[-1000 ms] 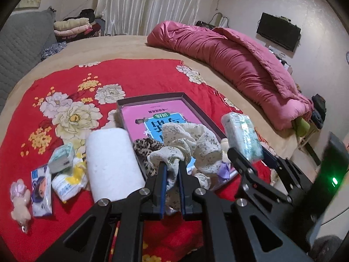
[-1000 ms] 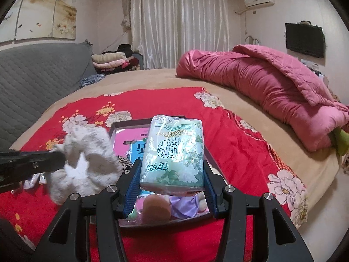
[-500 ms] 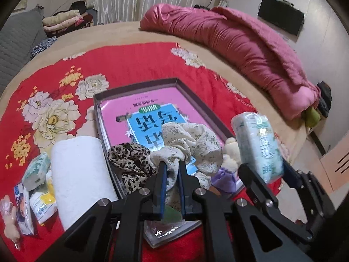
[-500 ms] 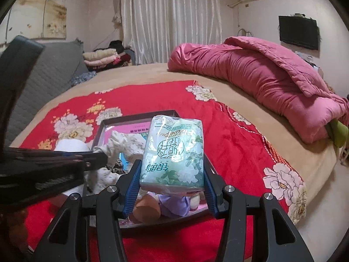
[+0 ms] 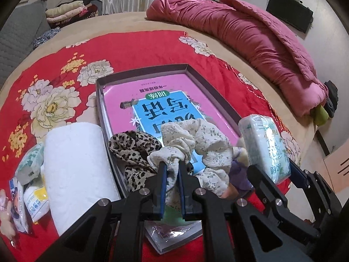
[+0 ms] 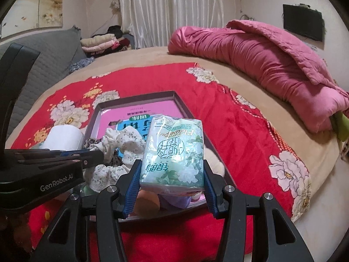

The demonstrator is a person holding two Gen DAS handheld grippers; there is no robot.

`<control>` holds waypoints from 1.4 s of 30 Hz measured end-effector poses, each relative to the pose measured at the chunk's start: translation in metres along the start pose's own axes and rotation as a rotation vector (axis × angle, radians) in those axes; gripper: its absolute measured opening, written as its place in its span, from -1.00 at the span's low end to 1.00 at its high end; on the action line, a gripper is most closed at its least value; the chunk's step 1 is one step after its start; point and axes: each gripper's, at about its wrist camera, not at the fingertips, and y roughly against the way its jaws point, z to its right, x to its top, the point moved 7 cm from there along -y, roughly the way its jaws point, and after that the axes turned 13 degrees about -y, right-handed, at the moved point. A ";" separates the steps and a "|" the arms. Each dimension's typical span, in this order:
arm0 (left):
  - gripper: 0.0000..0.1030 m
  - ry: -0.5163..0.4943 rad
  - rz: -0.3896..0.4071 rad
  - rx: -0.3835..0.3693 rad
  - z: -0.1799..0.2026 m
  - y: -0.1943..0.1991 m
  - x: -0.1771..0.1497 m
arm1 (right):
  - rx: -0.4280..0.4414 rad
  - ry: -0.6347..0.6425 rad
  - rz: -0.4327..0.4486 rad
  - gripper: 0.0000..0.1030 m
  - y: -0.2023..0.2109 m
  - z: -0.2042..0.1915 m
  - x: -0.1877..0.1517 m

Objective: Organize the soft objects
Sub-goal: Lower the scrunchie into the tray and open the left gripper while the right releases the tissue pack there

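Observation:
My left gripper (image 5: 171, 170) is shut on a cream floral scrunchie (image 5: 202, 139), which hangs over the near end of a dark shallow box (image 5: 152, 69) holding a pink and blue book (image 5: 161, 102). A leopard-print scrunchie (image 5: 133, 150) lies in the box beside it. My right gripper (image 6: 172, 174) is shut on a green tissue pack (image 6: 174, 150), held just above the box's near right corner. That pack (image 5: 266, 148) and the right gripper show at the right of the left wrist view. The left gripper (image 6: 96, 155) with the scrunchie (image 6: 122, 150) shows at the left of the right wrist view.
A white paper roll (image 5: 76, 170) lies left of the box on the red floral blanket (image 5: 130, 48). Small tissue packs (image 5: 30, 163) and a plush toy (image 5: 5, 218) sit at the far left. A purple plush piece (image 6: 174, 200) rests in the box's near end. A pink quilt (image 5: 250, 32) lies behind.
My left gripper has come down and forward with the cream scrunchie, now low over the box's near end. The right gripper with the tissue pack dipped slightly toward the box.

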 end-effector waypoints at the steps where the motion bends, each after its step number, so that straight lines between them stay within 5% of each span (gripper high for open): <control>1: -0.80 0.002 -0.006 -0.002 0.000 -0.002 -0.001 | 0.000 0.003 -0.006 0.04 -0.001 0.000 -0.001; 35: -0.79 0.087 -0.042 -0.069 -0.009 -0.017 -0.009 | -0.009 0.025 -0.079 0.04 -0.020 -0.006 -0.009; 42: -0.66 0.105 -0.046 -0.088 -0.009 -0.011 -0.008 | -0.009 0.021 -0.093 0.04 -0.022 -0.006 -0.011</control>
